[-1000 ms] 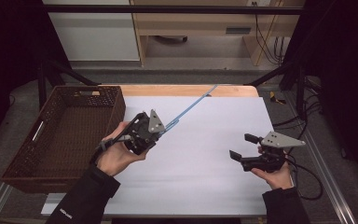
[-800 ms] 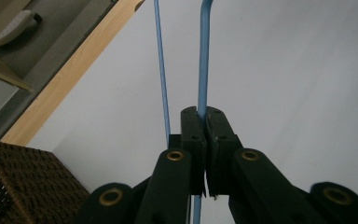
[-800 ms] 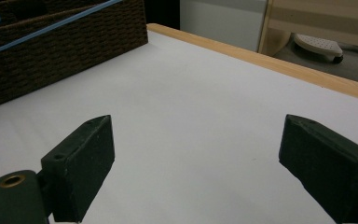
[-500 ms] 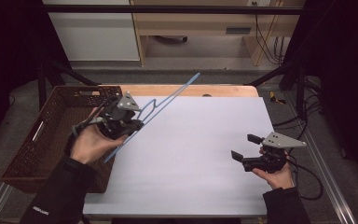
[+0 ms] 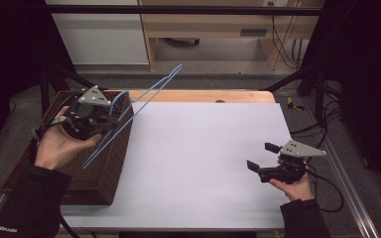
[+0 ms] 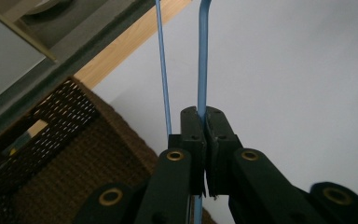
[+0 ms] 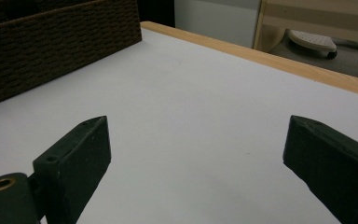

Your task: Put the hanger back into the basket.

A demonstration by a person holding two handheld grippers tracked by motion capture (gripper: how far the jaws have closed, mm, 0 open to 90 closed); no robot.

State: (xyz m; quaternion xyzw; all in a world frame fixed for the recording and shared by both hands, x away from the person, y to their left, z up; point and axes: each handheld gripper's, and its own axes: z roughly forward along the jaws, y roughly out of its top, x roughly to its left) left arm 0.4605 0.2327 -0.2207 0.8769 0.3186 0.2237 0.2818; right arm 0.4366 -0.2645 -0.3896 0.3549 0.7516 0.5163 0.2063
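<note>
blue wire hanger (image 5: 144,104) clamped in left gripper (image 5: 110,119) over wicker basket (image 5: 111,163), mid-left; next: lower, release. right gripper (image 5: 260,157) idle, jaws apart.

L gripper (image 5: 110,120) jaws clamped, raised | R gripper (image 5: 261,159) jaws wide, low

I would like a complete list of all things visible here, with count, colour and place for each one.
hanger: one, blue, held in the air over the basket's right edge
basket: one, dark brown woven, at the table's left side
table: one, white top with a wooden far edge
left gripper: one, black, shut on the hanger above the basket
right gripper: one, black, open, low over the table's right part
hands: two, each holding a gripper
</note>
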